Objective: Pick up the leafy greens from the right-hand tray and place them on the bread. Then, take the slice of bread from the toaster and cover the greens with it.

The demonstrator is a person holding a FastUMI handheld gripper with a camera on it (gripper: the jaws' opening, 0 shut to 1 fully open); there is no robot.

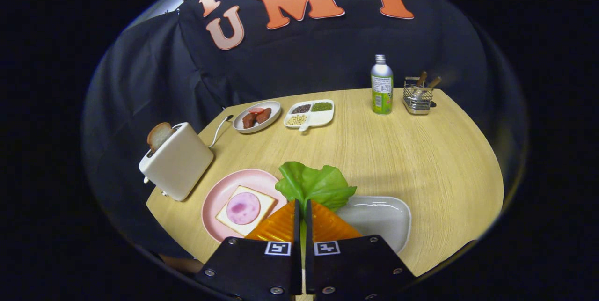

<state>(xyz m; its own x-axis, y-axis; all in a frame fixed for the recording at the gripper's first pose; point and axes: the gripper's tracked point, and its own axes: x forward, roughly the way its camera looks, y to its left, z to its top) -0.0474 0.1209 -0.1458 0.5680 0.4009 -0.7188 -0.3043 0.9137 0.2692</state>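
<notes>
The hand-held gripper (302, 207) is clamped on the stem of the leafy greens (314, 185), which fan out just ahead of its fingers above the grey tray (381, 216), with the ham-topped bread (244, 209) on the pink plate (220, 193) lying just to the left.

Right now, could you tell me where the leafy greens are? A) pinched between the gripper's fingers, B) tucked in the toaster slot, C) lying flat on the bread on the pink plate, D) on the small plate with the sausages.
A: the gripper is shut on the leafy greens, whose stem runs down between the two fingers, with the leaf spread just ahead of them, between the pink plate and the grey tray.
</notes>
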